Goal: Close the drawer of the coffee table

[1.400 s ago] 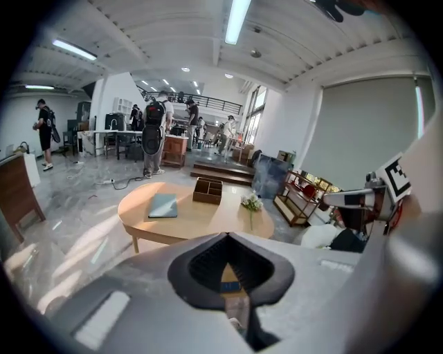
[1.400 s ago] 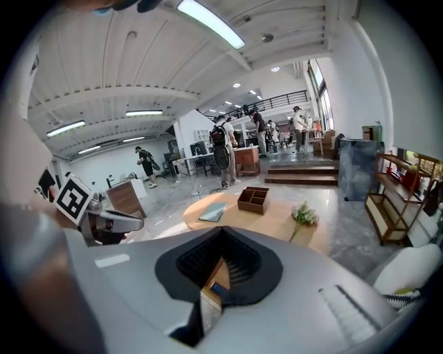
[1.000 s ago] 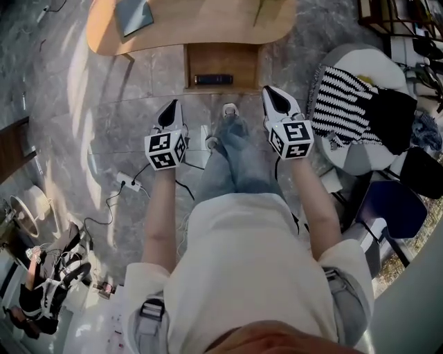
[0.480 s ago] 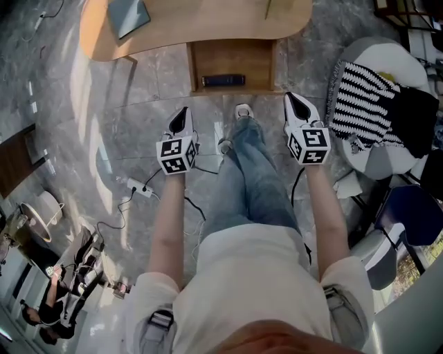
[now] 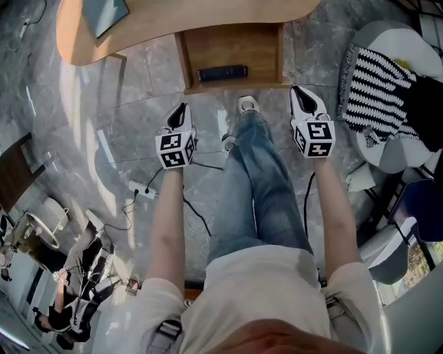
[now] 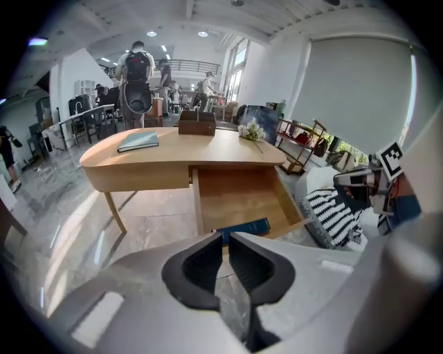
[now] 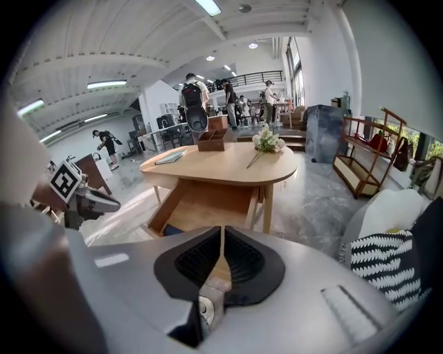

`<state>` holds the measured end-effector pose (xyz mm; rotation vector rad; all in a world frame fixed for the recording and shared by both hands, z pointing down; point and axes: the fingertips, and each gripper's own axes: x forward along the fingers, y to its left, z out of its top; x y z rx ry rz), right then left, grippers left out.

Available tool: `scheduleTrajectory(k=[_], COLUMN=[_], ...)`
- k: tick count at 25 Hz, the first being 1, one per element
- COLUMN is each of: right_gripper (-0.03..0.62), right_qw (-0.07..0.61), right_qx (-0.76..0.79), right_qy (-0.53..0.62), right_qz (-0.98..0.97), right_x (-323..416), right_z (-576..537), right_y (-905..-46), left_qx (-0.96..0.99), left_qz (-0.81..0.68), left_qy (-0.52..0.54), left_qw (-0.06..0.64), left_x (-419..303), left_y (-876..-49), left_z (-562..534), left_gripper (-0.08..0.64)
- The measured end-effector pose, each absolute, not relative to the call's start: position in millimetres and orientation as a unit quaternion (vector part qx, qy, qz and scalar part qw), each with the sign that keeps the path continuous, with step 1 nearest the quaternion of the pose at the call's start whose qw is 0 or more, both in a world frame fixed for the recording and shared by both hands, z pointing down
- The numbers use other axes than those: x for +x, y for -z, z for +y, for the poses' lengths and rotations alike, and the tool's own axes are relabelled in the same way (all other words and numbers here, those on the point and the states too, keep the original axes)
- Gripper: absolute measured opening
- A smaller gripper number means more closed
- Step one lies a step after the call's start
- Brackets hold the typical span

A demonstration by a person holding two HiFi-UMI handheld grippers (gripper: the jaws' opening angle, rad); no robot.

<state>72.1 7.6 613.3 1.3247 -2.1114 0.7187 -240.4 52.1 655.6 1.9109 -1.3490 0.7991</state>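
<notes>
The wooden coffee table (image 5: 187, 21) stands ahead with its drawer (image 5: 208, 52) pulled out toward me. A dark blue flat object (image 5: 221, 72) lies at the drawer's front. My left gripper (image 5: 181, 109) hangs over the floor short of the drawer's left front corner. My right gripper (image 5: 299, 90) is just off the right front corner. Neither touches the drawer. In the left gripper view the drawer (image 6: 235, 193) shows beyond the left gripper (image 6: 225, 238). The right gripper (image 7: 221, 231) faces the drawer (image 7: 204, 204). Both pairs of jaws are opening from shut, with only a thin slit and nothing between them.
A book (image 5: 104, 14) lies on the tabletop, and flowers (image 7: 266, 142) and a wooden box (image 6: 197, 124) too. An armchair with a striped cushion (image 5: 377, 83) stands to the right. A power strip with cables (image 5: 142, 188) lies on the marble floor. My shoe (image 5: 246, 105) is between the grippers.
Both grippers have sunk with my arms stretched further out, and sit closer to the drawer's front. The drawer has not moved.
</notes>
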Motion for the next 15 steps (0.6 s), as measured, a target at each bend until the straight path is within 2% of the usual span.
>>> scheduleTrajectory(k=[3, 5, 7, 15], right_gripper=[0.026, 0.052, 0.118, 0.181], right_qw=[0.284, 0.294, 0.308, 0.381], right_qx=[0.485, 0.478, 0.467, 0.438], right_qy=[-0.283, -0.293, -0.301, -0.294], right_qz=[-0.777, -0.775, -0.772, -0.759], right_x=[77.0, 80.4, 82.8, 95.2], right_z=[11.2, 15.2, 20.2, 32.6], right_y=[-641.4, -659.7, -678.4, -737.3], left_qx=[0.731, 0.731, 0.73, 0.713], left_qz=[-0.502, -0.491, -0.483, -0.452], left_qy=[-0.324, -0.337, -0.355, -0.421], left_qw=[0.331, 0.332, 0.329, 0.331], left_x=[-241.3, -241.5, -243.1, -246.8], left_y=[-682.3, -698.5, -714.3, -771.6], left_z=[54.5, 55.7, 56.5, 62.4], left_gripper=[0.02, 0.065, 0.101, 0.25])
